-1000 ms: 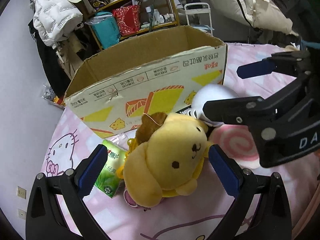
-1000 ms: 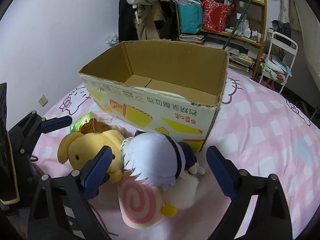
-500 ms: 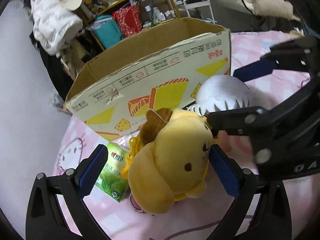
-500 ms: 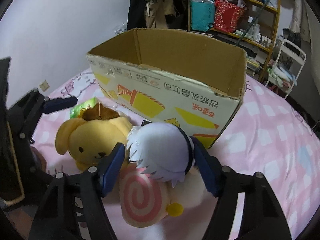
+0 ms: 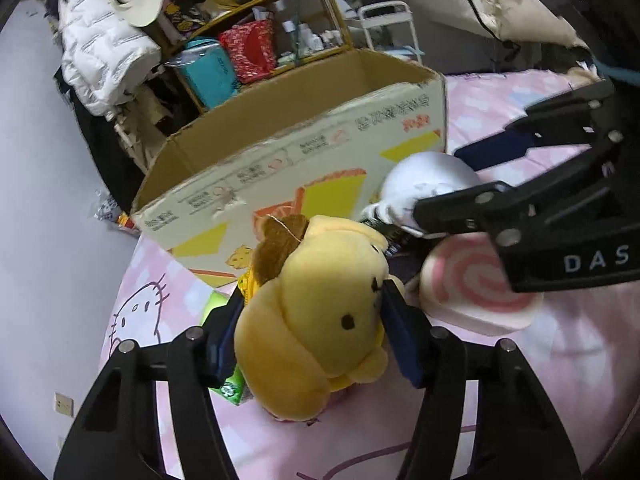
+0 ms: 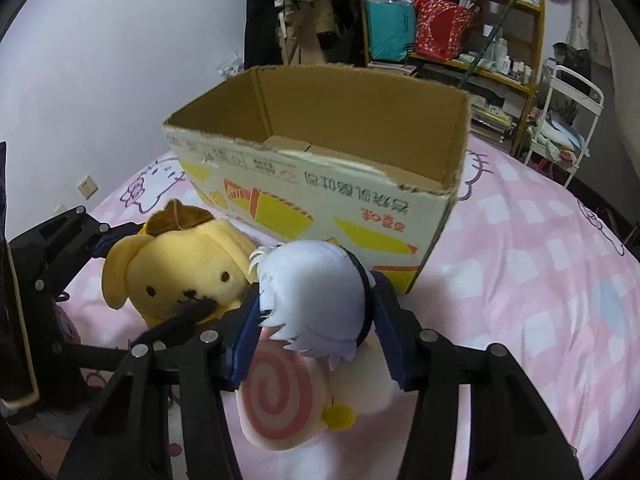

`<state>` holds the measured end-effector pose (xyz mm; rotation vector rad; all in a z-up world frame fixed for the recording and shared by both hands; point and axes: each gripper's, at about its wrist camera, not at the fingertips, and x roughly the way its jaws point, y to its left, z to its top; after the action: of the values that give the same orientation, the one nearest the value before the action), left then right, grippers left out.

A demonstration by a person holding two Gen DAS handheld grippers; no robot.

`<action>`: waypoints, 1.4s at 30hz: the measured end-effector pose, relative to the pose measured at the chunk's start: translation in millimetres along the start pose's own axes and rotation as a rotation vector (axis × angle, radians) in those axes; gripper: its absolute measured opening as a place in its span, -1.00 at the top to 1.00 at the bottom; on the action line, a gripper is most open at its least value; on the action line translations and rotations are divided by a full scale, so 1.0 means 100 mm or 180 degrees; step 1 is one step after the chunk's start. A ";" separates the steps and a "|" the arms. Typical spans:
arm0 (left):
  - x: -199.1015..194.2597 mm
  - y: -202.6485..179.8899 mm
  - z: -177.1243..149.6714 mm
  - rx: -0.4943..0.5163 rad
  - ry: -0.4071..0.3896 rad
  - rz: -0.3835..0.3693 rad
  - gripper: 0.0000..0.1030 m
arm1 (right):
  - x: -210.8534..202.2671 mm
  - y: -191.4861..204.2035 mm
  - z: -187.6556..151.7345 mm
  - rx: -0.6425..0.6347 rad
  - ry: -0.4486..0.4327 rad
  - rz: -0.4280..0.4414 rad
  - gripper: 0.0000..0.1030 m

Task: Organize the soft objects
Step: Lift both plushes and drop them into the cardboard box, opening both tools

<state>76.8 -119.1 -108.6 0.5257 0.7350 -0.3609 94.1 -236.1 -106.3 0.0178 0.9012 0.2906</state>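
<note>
Yellow plush dog [image 5: 320, 316] lies on the pink checked bedsheet [image 6: 540, 280], near the printed cardboard box [image 6: 320, 168], face turned right toward the white-haired plush doll [image 6: 312, 292]. Left gripper [image 5: 308, 336] is closing, blue pads pressing its head; a second ago they stood wide. Right gripper [image 6: 316, 340] is closing likewise on the doll's head. Only the left wrist view shows the green tissue packet [image 5: 234, 386]; only the right shows the box's floor.

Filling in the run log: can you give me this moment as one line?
left claw: closing on yellow dog plush | right claw: closing on white-haired doll | cardboard box: open, nothing seen inside
</note>
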 end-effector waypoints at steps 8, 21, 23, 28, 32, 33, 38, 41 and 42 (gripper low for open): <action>-0.19 0.30 -0.02 -0.0506 -0.0164 -0.0119 -0.14 | -0.23 0.02 0.04 0.0035 -0.0269 0.0079 -0.09; -0.85 0.60 -0.06 -0.0908 -0.0942 0.0123 -0.14 | -0.82 0.18 0.03 0.0120 -0.0963 0.0053 -0.09; -0.97 0.64 -0.07 -0.0941 -0.1039 0.0177 -0.14 | -0.95 0.24 0.03 0.0085 -0.1102 -0.0013 -0.09; -1.20 0.72 -0.04 -0.0960 -0.1178 0.0273 -0.14 | -1.18 0.34 0.07 0.0007 -0.1391 -0.0130 -0.09; -1.35 0.82 0.05 -0.0963 -0.1290 0.0368 -0.14 | -1.34 0.39 0.18 -0.0029 -0.1561 -0.0181 -0.09; -1.38 0.84 0.07 -0.0955 -0.1324 0.0396 -0.14 | -1.36 0.40 0.22 -0.0044 -0.1602 -0.0223 -0.09; -1.43 0.99 0.32 -0.0984 -0.1428 0.0500 -0.14 | -1.42 0.36 0.47 -0.0032 -0.1732 -0.0269 -0.09; -1.46 1.06 0.47 -0.0990 -0.1529 0.0567 -0.14 | -1.43 0.35 0.61 -0.0075 -0.1814 -0.0326 -0.09; -1.47 1.08 0.53 -0.0992 -0.1562 0.0582 -0.14 | -1.44 0.36 0.64 -0.0086 -0.1845 -0.0358 -0.09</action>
<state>56.2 -43.2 64.2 0.1914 0.2559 -0.1866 51.5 -231.8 49.2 0.0248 0.3211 0.1769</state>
